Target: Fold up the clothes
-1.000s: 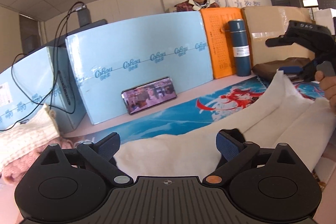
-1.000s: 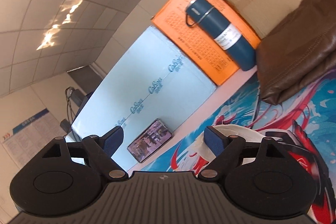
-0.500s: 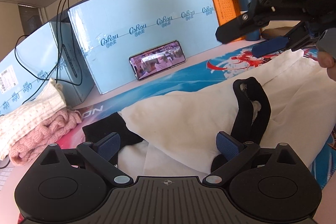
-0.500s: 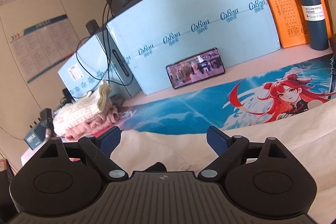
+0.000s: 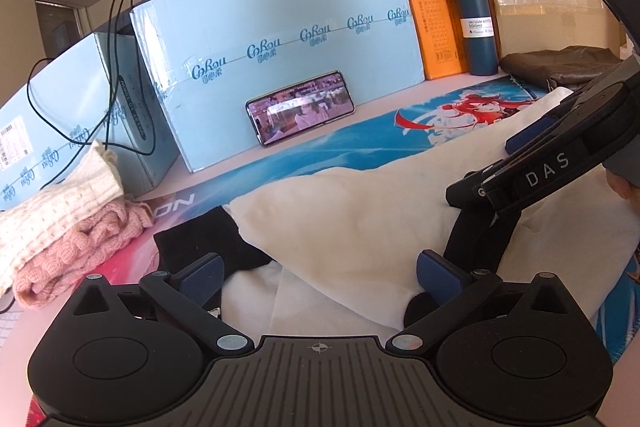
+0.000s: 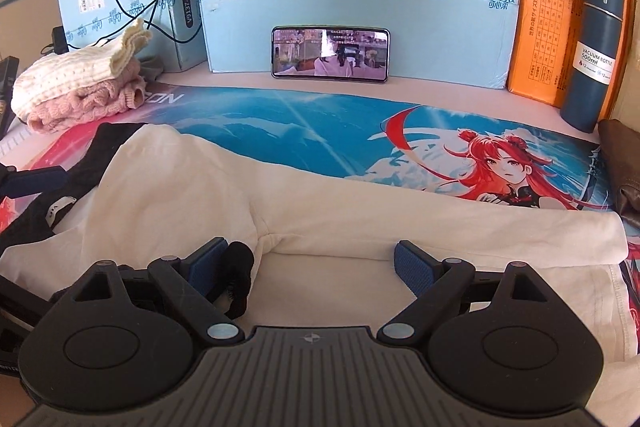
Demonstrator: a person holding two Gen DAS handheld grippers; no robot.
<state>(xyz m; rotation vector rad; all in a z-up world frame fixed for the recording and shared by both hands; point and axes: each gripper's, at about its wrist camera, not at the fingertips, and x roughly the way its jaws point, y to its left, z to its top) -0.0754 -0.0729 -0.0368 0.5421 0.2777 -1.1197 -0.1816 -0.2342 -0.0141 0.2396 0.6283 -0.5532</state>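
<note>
Nearest in the right wrist view, the right gripper point(image 6: 308, 263) hangs low over the cream sweatshirt point(image 6: 304, 203) with its jaws spread wide and nothing between the pads; a black cuff point(image 6: 238, 267) lies just beside its left finger. A second ago this gripper was rolled over and aimed up at the boxes; now it sits level above the cloth, which suggests a sleeve fold has been laid and let go. The left gripper point(image 5: 320, 275) is likewise wide apart and empty over the garment's near edge, beside the black collar trim point(image 5: 472, 251). The sweatshirt lies on the printed desk mat point(image 6: 304, 131), one sleeve folded across the body. Farther off sit folded knitwear point(image 6: 80, 87), a propped phone point(image 6: 330, 53) and a blue vacuum bottle point(image 6: 592, 55). Another fold probably remains.
</note>
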